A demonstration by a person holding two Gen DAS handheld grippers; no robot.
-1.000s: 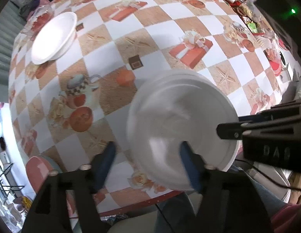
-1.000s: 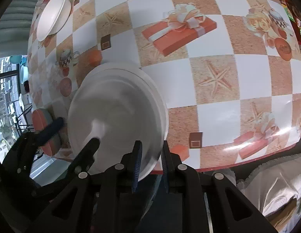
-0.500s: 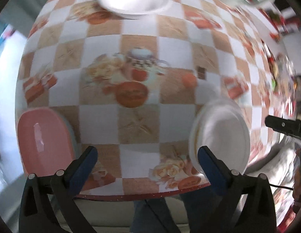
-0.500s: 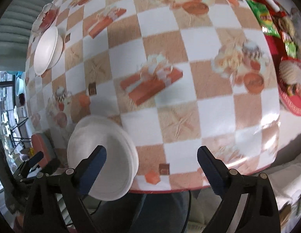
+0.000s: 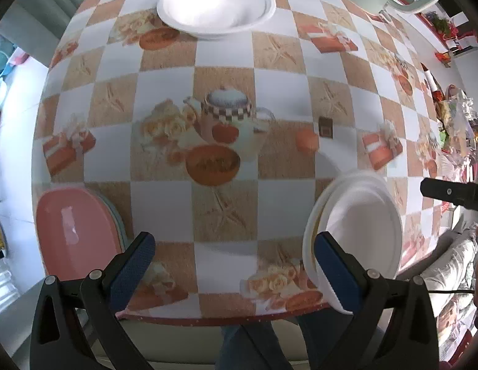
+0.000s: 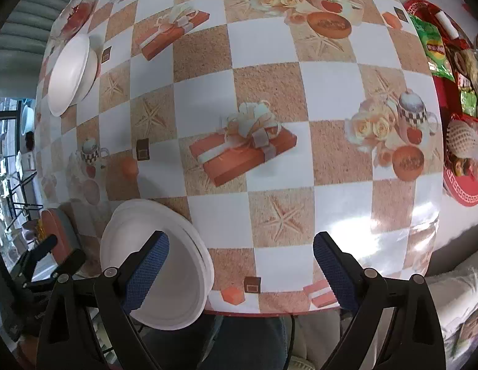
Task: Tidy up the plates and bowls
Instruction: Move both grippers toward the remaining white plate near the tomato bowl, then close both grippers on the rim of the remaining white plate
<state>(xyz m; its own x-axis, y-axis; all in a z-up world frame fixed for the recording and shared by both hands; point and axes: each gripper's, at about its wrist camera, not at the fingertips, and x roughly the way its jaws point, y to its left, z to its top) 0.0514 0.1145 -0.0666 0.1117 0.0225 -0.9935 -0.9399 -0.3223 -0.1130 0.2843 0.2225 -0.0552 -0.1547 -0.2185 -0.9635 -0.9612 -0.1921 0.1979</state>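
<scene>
Both the left gripper (image 5: 229, 256) and the right gripper (image 6: 240, 257) stood wide apart, empty. A stack of white plates (image 6: 164, 265) overhung the table's (image 6: 269, 92) near edge; the white bowl (image 5: 215, 4) sat far across.

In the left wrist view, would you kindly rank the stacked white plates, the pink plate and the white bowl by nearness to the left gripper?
1. Stacked white plates, beside the right finger at the table's near edge.
2. Pink plate, just outside the left finger.
3. White bowl, far across the table.
The first two are nearly tied.
</scene>
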